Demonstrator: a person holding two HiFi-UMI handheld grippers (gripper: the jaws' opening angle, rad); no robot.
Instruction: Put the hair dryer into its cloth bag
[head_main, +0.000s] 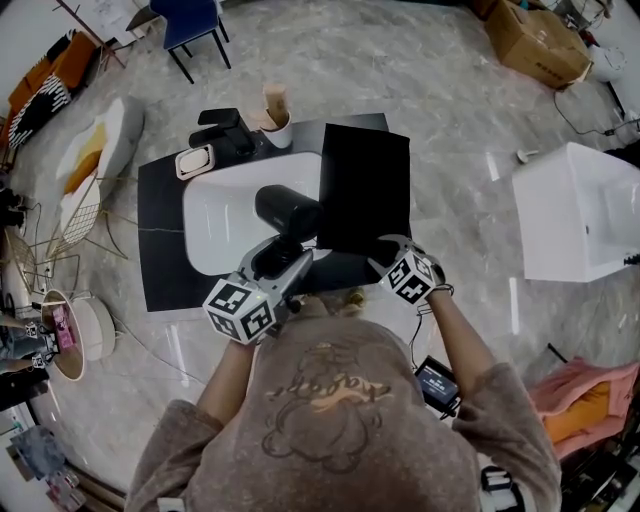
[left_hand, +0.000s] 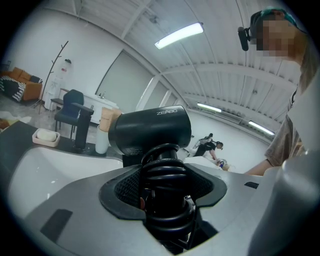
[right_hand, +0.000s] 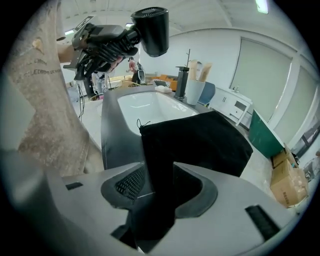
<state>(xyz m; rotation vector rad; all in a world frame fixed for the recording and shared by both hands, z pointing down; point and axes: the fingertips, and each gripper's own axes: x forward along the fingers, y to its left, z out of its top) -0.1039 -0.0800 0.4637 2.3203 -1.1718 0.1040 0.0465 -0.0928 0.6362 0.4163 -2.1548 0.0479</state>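
Currently, the black hair dryer (head_main: 288, 208) is held off the tabletop (head_main: 165, 240), above the near right part of the white sink (head_main: 215, 215) that is set into it. The dryer is gripped by its handle, around which the coiled black cord (left_hand: 162, 172) is wound. The left hand-held gripper (left_hand: 162, 187) is closed on that wrapped handle, its jaws kept fairly wide by the thickness of the coils, and the dryer's barrel is seen crosswise above the jaws.

Just right of the dryer, the black cloth bag (head_main: 365, 190) is spread over the right side of the tabletop, reaching from near the far right corner back toward the near edge. Its near end is taken between the jaws of the right hand-held gripper (right_hand: 160, 187); the fabric fills the gap and is pinched by the pads. A thin drawstring (right_hand: 140, 123) is seen at the bag's left corner.

Along the far edge of the tabletop, a white cup (head_main: 277, 125) with pale sticks is placed, with a black device (head_main: 225, 135) beside it and a small pale dish (head_main: 195, 160) near the far left corner.

On the floor beyond, a blue chair (head_main: 190, 25) and a cardboard box (head_main: 535, 40) are seen.
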